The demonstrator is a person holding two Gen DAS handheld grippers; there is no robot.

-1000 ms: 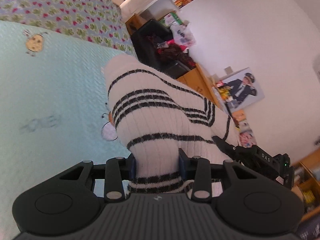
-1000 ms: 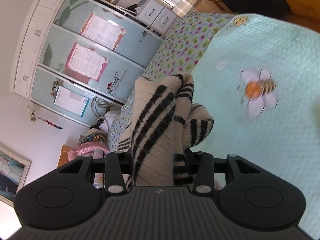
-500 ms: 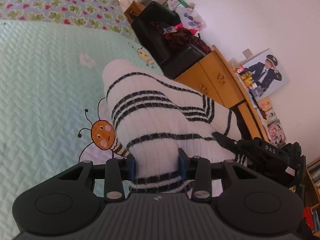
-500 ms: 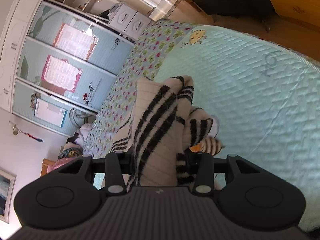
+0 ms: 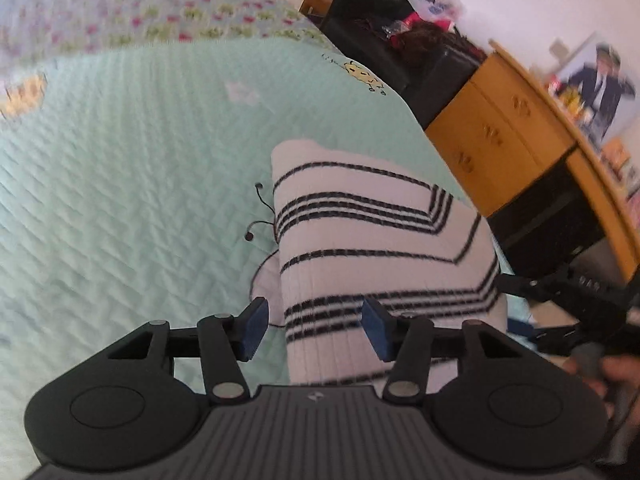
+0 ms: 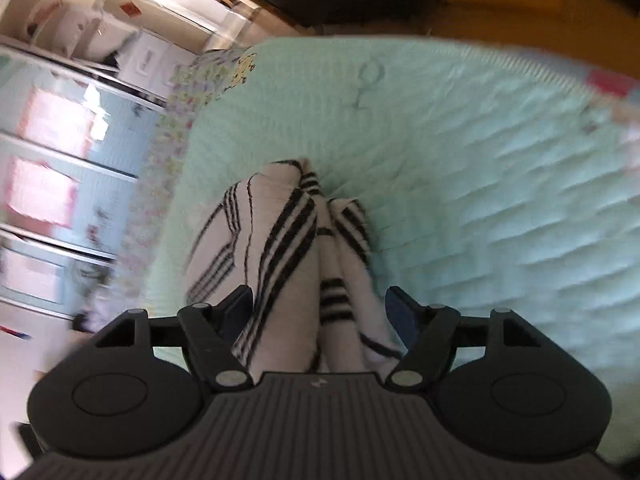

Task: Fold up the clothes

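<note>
- Left tool (image 5: 316,326): jaws spread wide, blue pads (image 5: 253,328) standing clear of the cloth on the left side, the other pad just at the knit's edge; nothing clamped.
- Between those jaws, a white ribbed sweater (image 5: 372,240) with black stripes, folded into a thick block and lying on the bed (image 5: 120,200), near the bed's edge.
- Right tool (image 6: 320,314): jaws likewise parted wide, with small gaps on both sides of the cloth; no grip seen.
- Between the right jaws, the same sweater (image 6: 280,248) seen end-on, bunched in several stacked folds that run away from the camera over the mint quilt (image 6: 480,200).
- In the left wrist view, at far right, the black frame of the right tool (image 5: 580,292) just beside the sweater's right end, with part of a hand (image 5: 612,376) behind it.
- Under the sweater's left edge, an embroidered bee (image 5: 262,248) on the quilt, mostly covered: only antennae and part of a wing show.
- Farther off, a floral bedspread (image 5: 160,8) past the mint quilt.
- Beyond the bed's edge, an orange wooden dresser (image 5: 500,128) and a black armchair (image 5: 372,32) heaped with bags and clothing; contents too blurred to name.
- In the right wrist view, at far left, pale blue wardrobe doors (image 6: 48,168) with pink panels, strongly blurred.
</note>
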